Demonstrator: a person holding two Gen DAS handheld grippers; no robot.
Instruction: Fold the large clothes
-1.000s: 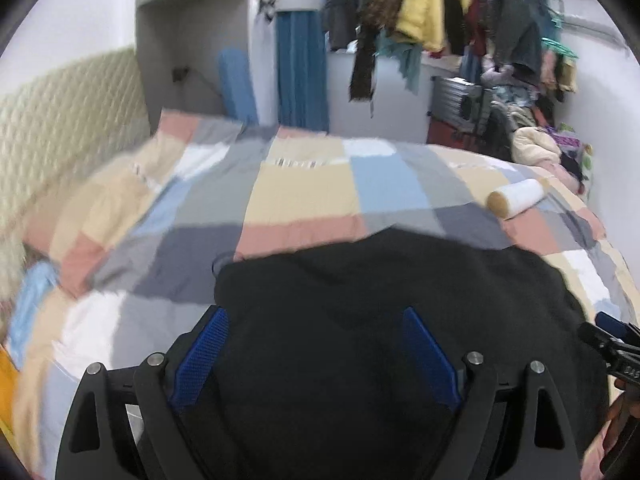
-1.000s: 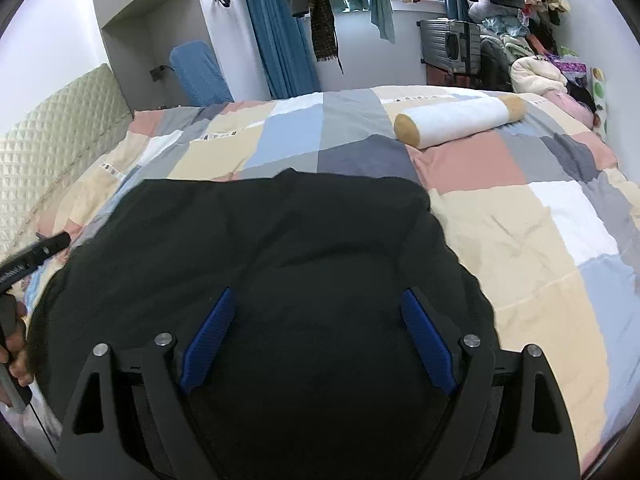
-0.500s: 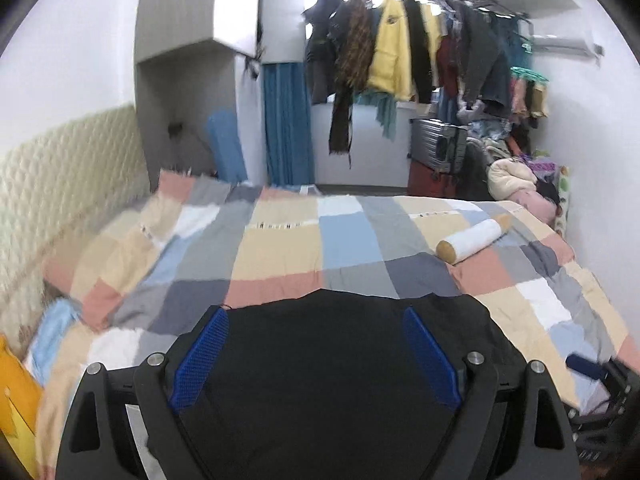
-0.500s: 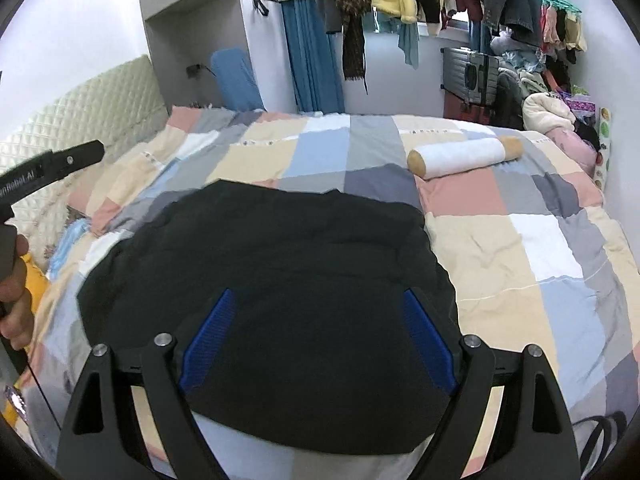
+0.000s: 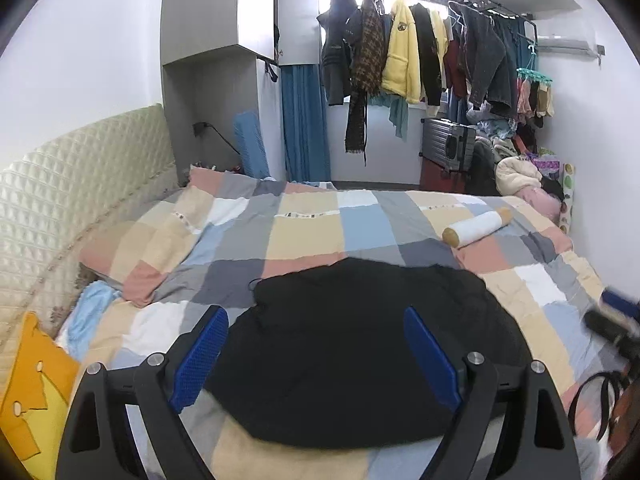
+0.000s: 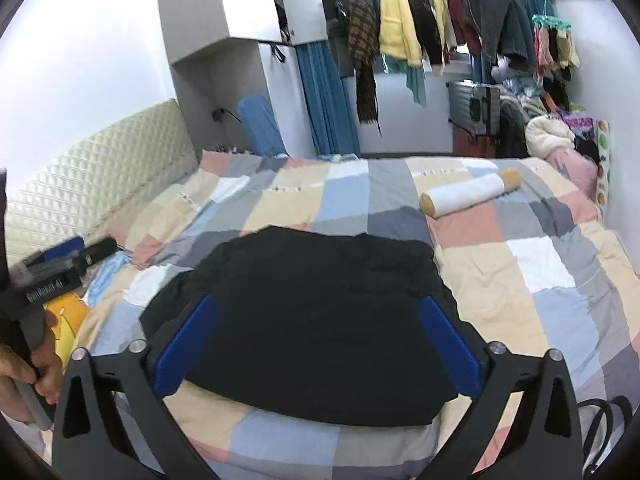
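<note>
Two claws, both empty and spread wide above the bed [image 5: 304, 236]. Left claw [image 5: 316, 354] has its jaws apart, nothing between the pads, the black garment [image 5: 360, 344] lying below it on the patchwork quilt. Garment looks already folded into a compact block, flat, near the bed's front edge, well apart from the white bolster [image 6: 468, 196]. Right claw [image 6: 318, 346] has just been opening its jaws and holds nothing; the fabric sits below, not pinched. Risks, as a judgement: the fold is loose, thick cloth with a rumpled far edge, so it could spring open or slump; the front edge lies close to the mattress edge, so a nudge from either claw could drag it off; a pad snagging the top layer could undo the fold.
</note>
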